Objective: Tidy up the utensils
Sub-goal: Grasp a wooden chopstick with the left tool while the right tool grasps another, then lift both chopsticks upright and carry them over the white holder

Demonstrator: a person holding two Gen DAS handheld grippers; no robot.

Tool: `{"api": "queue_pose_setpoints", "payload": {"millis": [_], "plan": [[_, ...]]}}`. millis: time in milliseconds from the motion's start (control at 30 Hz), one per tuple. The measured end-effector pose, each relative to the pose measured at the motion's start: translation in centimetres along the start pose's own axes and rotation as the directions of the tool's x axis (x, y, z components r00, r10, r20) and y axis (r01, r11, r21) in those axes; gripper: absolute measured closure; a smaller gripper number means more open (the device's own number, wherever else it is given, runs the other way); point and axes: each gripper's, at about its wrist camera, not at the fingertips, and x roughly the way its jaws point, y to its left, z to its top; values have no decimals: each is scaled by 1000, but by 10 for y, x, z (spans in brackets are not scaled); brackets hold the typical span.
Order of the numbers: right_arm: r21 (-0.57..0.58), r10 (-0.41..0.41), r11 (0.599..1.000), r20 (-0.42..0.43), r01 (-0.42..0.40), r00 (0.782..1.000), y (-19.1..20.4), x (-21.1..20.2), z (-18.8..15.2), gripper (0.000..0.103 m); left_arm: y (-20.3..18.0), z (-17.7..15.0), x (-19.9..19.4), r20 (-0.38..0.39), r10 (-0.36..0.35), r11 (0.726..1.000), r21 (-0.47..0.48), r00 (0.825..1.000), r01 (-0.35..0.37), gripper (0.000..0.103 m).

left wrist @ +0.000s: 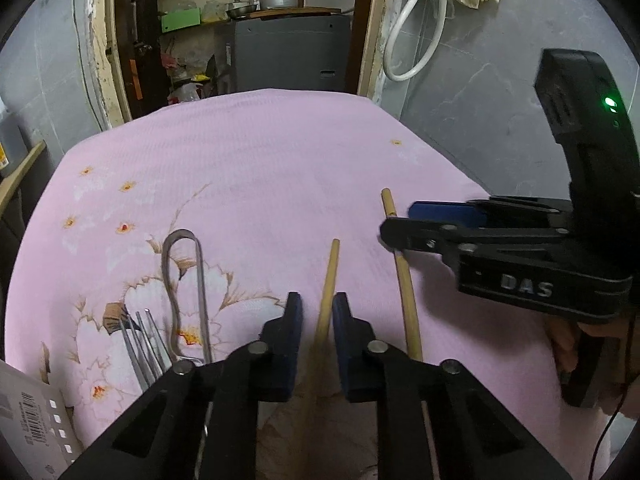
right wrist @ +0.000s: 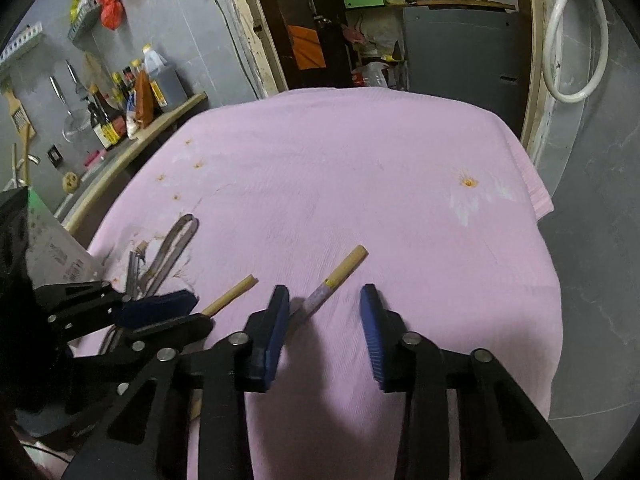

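Two wooden chopsticks lie on the pink flowered cloth [left wrist: 280, 168]. The left chopstick [left wrist: 328, 292] runs between the blue pads of my left gripper [left wrist: 319, 320]; the jaws stand narrow around it, with a sliver of gap showing. In the right wrist view the same chopstick [right wrist: 236, 290] sticks out past the left gripper [right wrist: 188, 312]. The right chopstick [right wrist: 344, 268] lies slantwise between the pads of my right gripper [right wrist: 325, 320], close to the left pad, with the jaws wide apart. From the left wrist view, the right gripper [left wrist: 404, 224] hovers over that chopstick [left wrist: 408, 304].
Metal tongs [left wrist: 184, 292] and a fork [left wrist: 144, 344] lie on the cloth to the left of the chopsticks. A white barcoded box [left wrist: 32, 412] sits at the near left. A counter with bottles [right wrist: 120, 112] runs along the left; the cloth's edge [right wrist: 540, 208] drops off at the right.
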Motion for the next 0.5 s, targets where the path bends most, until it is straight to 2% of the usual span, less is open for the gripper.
{"api": "queue_pose_setpoints", "payload": {"millis": [67, 200, 400, 500], "plan": [[-4, -17, 1000, -11, 17, 1000, 2, 2, 3, 83, -1, 0, 0, -2, 0, 1000, 2, 1000, 0, 93], [12, -36, 999, -47, 36, 998, 4, 4, 9, 86, 4, 2, -1, -21, -17, 1000, -25, 1000, 17, 95], [77, 11, 997, -102, -4, 995, 3, 3, 5, 94, 17, 8, 0, -87, -61, 989, -139, 994, 49, 95], [135, 47, 990, -124, -30, 991, -1, 3, 0, 95, 18, 9, 0, -133, -72, 986, -161, 988, 50, 95]]}}
